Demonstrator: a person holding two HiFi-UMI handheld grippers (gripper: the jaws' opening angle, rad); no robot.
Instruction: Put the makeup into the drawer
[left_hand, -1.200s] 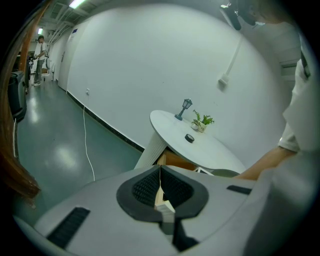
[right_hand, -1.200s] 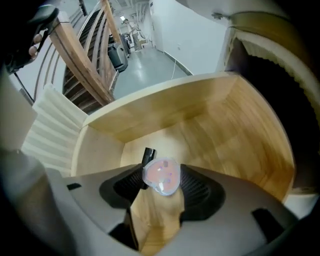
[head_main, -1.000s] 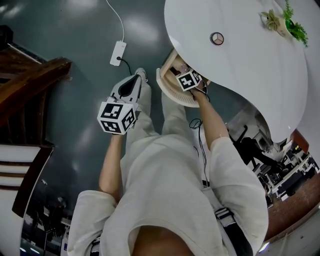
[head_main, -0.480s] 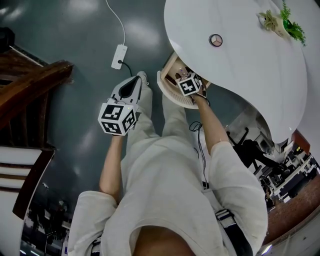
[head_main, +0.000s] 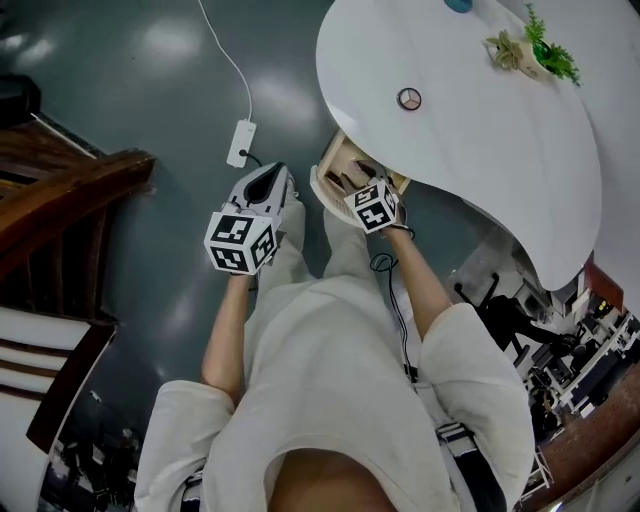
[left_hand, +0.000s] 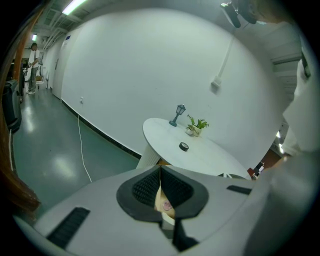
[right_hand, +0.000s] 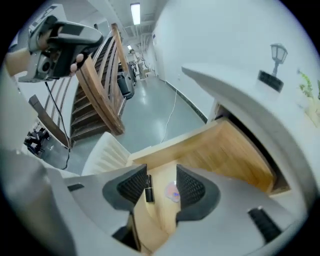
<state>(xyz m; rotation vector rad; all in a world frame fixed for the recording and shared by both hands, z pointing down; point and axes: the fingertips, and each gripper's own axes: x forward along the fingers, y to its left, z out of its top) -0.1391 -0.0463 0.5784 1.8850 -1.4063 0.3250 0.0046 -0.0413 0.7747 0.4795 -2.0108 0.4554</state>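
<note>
The wooden drawer (head_main: 338, 162) stands pulled out from under the white round table (head_main: 470, 110). On its floor lie a black makeup stick (right_hand: 148, 194) and a round pinkish compact (right_hand: 172, 191). My right gripper (right_hand: 162, 182) hangs above them at the drawer's near end. Its jaws have just been closing but still stand apart, and nothing is gripped between them. In the head view its marker cube (head_main: 375, 205) hides the tips. My left gripper (left_hand: 160, 175) is shut with the pads touching and holds nothing. It hovers left of the drawer (head_main: 262, 190), over the floor.
The drawer's ribbed white front (right_hand: 107, 152) faces the person. On the table stand a small black round thing (head_main: 408, 98), a potted plant (head_main: 530, 50) and a little lamp (left_hand: 179, 112). A power strip (head_main: 240, 143) with its cable lies on the floor. Wooden stairs (head_main: 70, 190) rise at the left.
My right gripper has lifted up and back out of the drawer toward the person. The left gripper has risen a little. The makeup stays in the drawer.
</note>
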